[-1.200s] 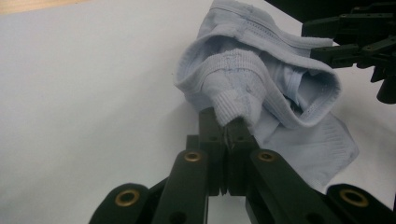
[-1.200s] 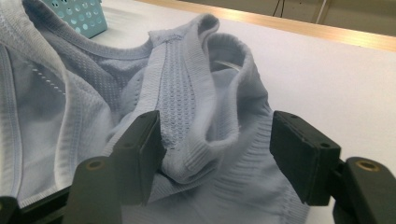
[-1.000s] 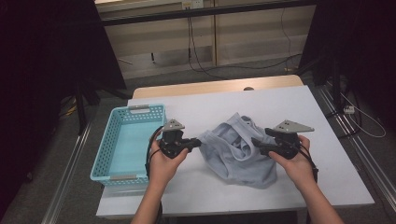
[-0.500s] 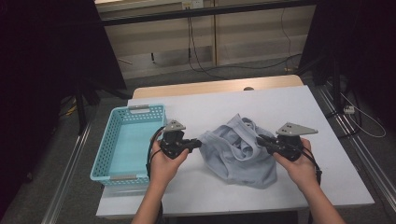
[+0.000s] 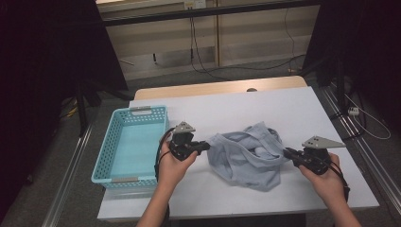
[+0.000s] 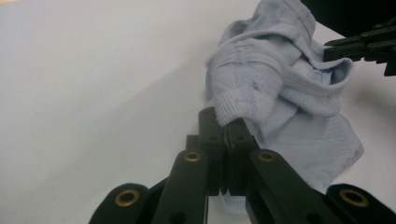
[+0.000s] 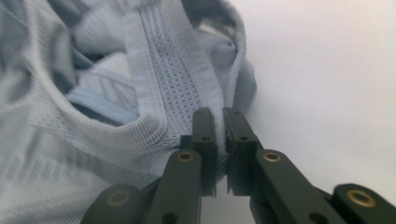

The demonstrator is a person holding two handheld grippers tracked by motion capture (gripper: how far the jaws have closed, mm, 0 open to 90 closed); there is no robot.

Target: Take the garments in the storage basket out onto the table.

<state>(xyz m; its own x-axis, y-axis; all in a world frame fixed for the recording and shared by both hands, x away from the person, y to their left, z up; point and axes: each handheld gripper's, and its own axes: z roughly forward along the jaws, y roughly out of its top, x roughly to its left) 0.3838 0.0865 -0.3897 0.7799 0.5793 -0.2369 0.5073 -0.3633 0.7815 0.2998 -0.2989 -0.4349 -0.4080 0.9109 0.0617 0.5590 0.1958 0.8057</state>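
A crumpled light blue garment [image 5: 250, 156] lies on the white table [image 5: 265, 104], stretched between the two grippers. My left gripper [image 5: 206, 146] is shut on the ribbed hem at the garment's left side. In the left gripper view the jaws [image 6: 227, 122] pinch that hem, the garment [image 6: 280, 93] bunches beyond them, and the right gripper [image 6: 359, 42] shows at the far side. My right gripper [image 5: 286, 152] is shut on the garment's right edge. In the right gripper view its jaws [image 7: 219, 114] clamp a ribbed band of the garment [image 7: 93, 116].
A light blue plastic basket [image 5: 106, 151] with nothing visible in it stands at the table's left, just left of my left hand. Bare white table lies behind and to the right of the garment. Metal rails run along both sides of the table.
My right gripper has closed on the garment's right edge and shifted right and toward the table's front, drawing the cloth out. The left hand has kept still.
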